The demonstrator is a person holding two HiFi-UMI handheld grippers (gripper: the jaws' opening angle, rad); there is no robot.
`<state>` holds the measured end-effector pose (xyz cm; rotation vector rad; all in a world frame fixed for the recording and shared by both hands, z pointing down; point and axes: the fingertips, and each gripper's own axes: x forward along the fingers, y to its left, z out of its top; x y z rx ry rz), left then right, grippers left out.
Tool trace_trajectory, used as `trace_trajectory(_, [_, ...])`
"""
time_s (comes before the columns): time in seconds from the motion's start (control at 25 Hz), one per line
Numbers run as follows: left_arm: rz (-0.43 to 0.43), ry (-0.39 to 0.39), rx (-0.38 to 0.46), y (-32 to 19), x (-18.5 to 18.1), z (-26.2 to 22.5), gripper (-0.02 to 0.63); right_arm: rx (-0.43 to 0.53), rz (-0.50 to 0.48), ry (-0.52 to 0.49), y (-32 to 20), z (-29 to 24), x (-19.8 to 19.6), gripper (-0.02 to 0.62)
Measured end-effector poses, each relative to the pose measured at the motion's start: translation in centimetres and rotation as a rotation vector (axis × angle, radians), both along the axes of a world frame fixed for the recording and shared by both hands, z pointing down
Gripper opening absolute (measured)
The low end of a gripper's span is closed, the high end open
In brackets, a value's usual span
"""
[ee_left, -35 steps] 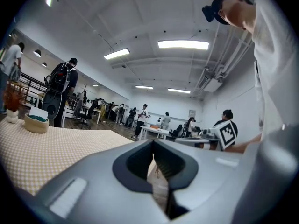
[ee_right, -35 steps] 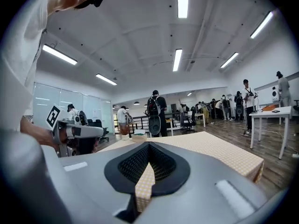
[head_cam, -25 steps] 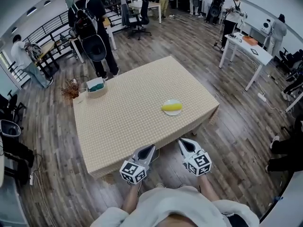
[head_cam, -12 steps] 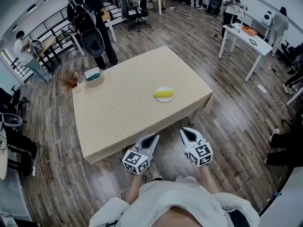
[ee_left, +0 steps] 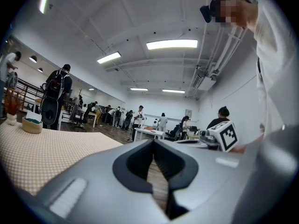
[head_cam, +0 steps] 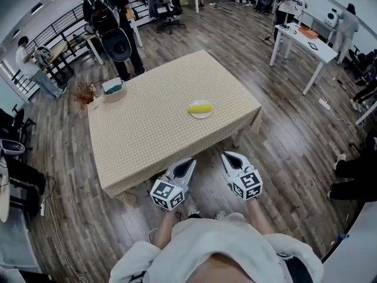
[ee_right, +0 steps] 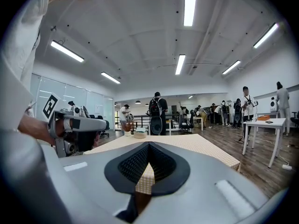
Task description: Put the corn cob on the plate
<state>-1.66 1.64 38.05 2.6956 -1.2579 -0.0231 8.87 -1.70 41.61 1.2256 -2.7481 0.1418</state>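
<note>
At the left claw (ee_left: 153, 142): jaws clenched, tips meeting, nothing between them. Only floor shows through the slot behind the tips. Right claw (ee_right: 148, 144): the same, clenched and empty, with checked counter cloth visible through its slot. The two are held side by side in front of the person, pointing roughly level, at the near edge of the counter (head_cam: 147, 137) as the head view shows it. Neither touches anything.

Outward: corn (head_cam: 200, 108) lies across the plate (head_cam: 201, 117), resting on it. The plate stands on the right half of the counter, well apart from both claws. A bowl (head_cam: 113, 89) sits at the far left corner, untouched.

Change over the last second: the counter now looks smaller and higher in the head view. The gap from the claw tips to the plate has grown, and more wooden floor (head_cam: 283, 158) shows around the counter. I read this as the person backing away, claws coming along. Corn and plate keep the same pose relative to each other throughout.

Judgement: placement is done and this is a retreat, not an approach. The corn looks settled, with no sign of rolling. No further claw work seems called for.
</note>
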Motion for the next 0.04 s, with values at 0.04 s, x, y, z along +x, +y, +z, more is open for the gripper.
trace_trajectory(0.04, [-0.001,-0.001,0.010,-0.22,-0.03,-0.30,0.008,0.006,-0.001,0.000,-0.27,-0.22,-0.02,-0.003])
